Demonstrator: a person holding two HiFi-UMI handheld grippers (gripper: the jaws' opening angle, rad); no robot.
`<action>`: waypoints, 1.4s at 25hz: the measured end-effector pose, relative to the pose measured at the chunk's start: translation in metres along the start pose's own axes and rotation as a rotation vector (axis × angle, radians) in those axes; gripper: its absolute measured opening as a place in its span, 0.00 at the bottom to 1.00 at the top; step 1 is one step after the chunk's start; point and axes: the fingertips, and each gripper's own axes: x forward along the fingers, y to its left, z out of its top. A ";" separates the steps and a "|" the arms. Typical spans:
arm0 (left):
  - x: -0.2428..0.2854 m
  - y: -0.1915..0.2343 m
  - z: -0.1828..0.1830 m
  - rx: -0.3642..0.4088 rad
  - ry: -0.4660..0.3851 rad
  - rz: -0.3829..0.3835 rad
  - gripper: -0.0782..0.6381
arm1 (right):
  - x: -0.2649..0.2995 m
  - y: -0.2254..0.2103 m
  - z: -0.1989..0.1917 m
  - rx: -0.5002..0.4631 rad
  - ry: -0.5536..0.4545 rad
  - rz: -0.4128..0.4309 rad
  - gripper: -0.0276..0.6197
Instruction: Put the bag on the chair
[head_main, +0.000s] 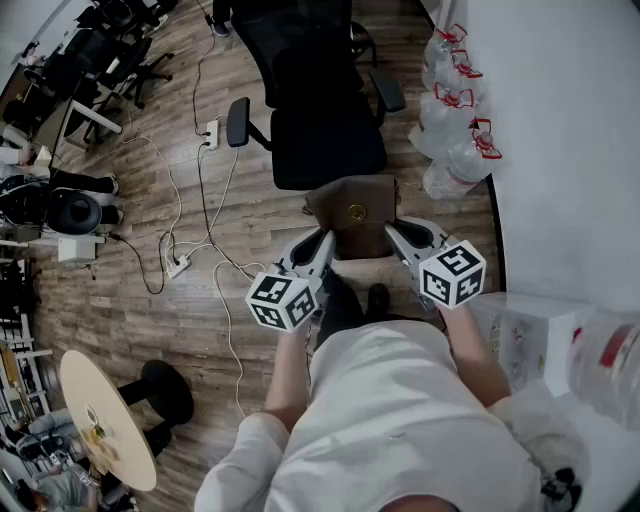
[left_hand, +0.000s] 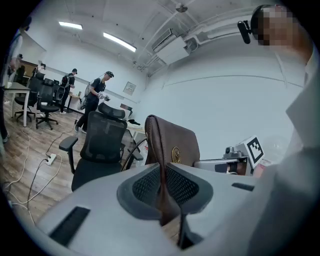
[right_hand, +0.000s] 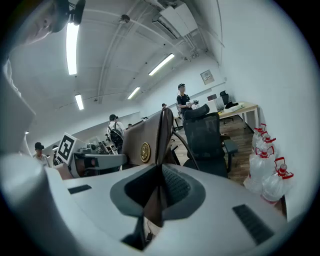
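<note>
1 brown bag, 2 grippers: L gripper & R gripper each pinched nearly closed on a bag edge. 1 black chair just beyond; approx. 5 water jugs, hard to count.

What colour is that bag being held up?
The bag is brown, with a round gold emblem; clearest in the left gripper view.

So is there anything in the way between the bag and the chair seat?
Nothing visible. The brown bag, pinched by the left gripper and right gripper, hangs just short of the black chair, whose seat is bare. Floor cables lie off to the left, water bottles to the right.
</note>
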 end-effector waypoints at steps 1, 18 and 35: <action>0.000 -0.002 -0.001 -0.002 0.000 -0.001 0.16 | -0.002 -0.001 -0.001 -0.001 0.001 0.000 0.10; 0.003 -0.015 -0.020 -0.026 0.029 0.008 0.16 | -0.015 -0.006 -0.017 -0.023 0.028 -0.012 0.11; 0.023 0.037 0.009 -0.042 0.044 0.004 0.16 | 0.043 -0.020 0.009 0.002 0.058 -0.028 0.13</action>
